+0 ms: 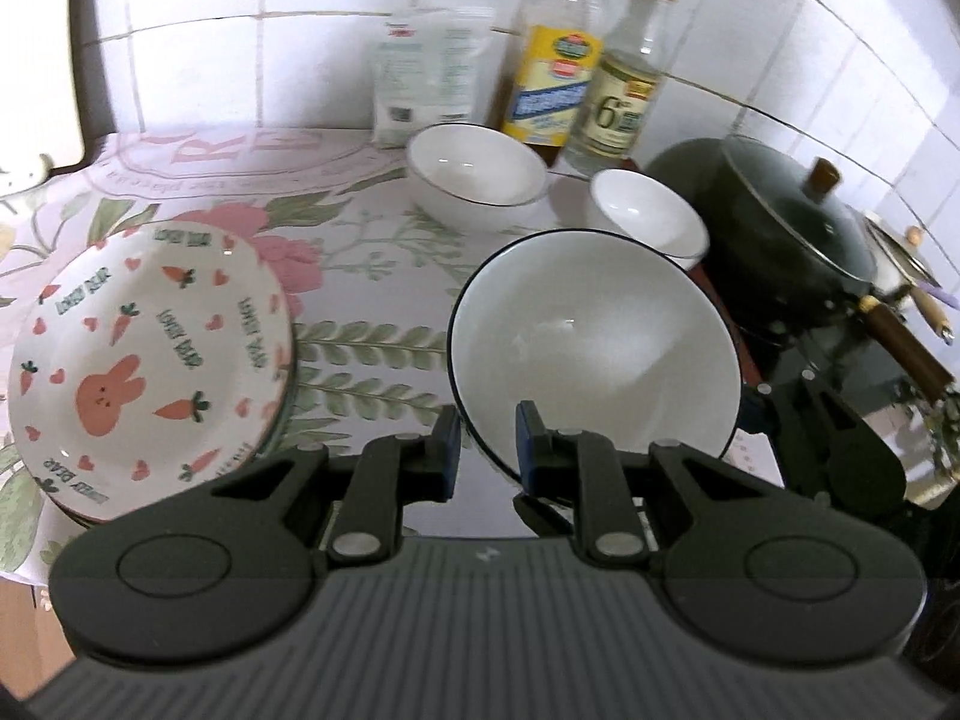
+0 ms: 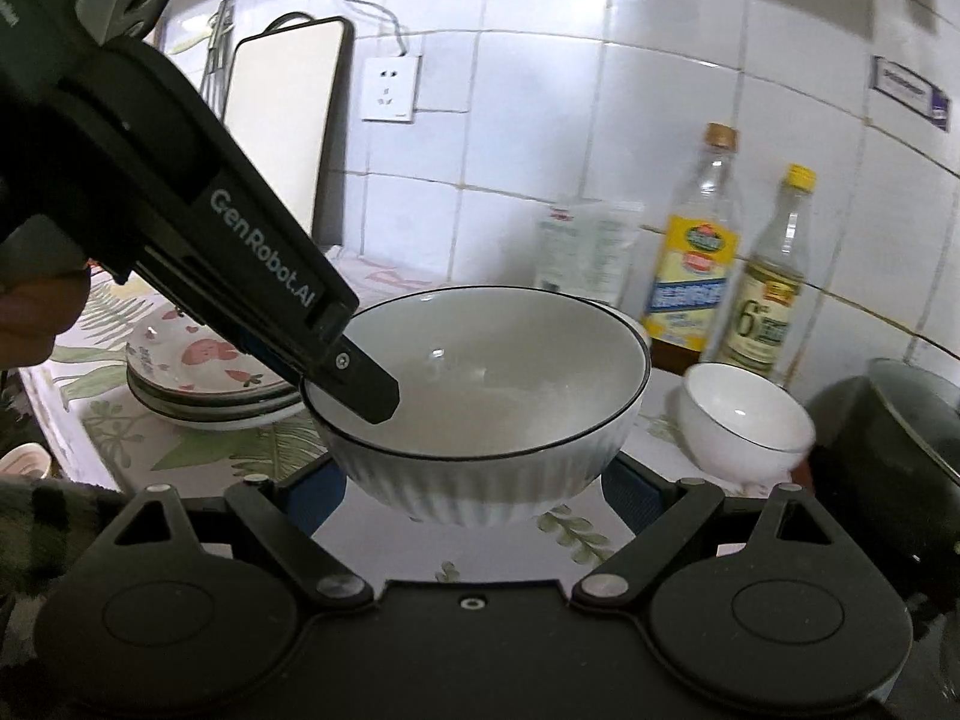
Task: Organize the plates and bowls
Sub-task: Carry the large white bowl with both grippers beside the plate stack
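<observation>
My left gripper (image 1: 487, 450) pinches the rim of the big bowl (image 1: 594, 348), lifted off the cloth; my right gripper (image 2: 474, 480) is spread wide under it. Plates (image 1: 150, 354) are stacked at nine o'clock. Two bowls (image 1: 477, 171) at twelve remain loose, with bottles (image 1: 561, 60) behind and a pot (image 1: 780, 228) at two o'clock

"genrobot.ai" on left claw (image 2: 351, 354), "6" on bottle label (image 2: 759, 324)
</observation>
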Demonstrator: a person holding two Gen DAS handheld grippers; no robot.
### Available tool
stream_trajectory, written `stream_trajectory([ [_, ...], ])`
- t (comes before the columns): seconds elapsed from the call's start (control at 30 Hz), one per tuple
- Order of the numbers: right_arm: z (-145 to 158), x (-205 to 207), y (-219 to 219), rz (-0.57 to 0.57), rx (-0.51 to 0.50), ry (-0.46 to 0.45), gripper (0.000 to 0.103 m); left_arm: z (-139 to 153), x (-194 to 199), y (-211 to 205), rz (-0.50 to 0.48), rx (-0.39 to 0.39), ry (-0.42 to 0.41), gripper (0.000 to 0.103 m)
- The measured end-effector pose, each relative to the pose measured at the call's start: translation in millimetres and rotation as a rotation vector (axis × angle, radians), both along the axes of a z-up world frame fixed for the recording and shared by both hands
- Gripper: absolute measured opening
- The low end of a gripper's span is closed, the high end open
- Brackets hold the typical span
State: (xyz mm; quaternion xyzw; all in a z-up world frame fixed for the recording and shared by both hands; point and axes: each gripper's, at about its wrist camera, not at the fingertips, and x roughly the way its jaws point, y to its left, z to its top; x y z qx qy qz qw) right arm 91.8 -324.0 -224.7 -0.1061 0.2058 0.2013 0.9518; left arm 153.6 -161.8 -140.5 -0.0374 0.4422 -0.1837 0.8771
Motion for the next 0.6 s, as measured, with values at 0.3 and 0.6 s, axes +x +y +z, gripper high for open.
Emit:
stream_trajectory([
  [0.3, -21.3, 44.6, 18.7, 0.049, 0.009, 0.078, 0.095, -23.6, 26.5, 6.1, 0.049, 0.083, -0.013, 0.018],
  [0.6, -40.2, 76.6, 30.2, 0.071, 0.039, 0.119, 0.095, -37.4, 46.2, 8.1, 0.072, 0.150, 0.014, 0.018],
])
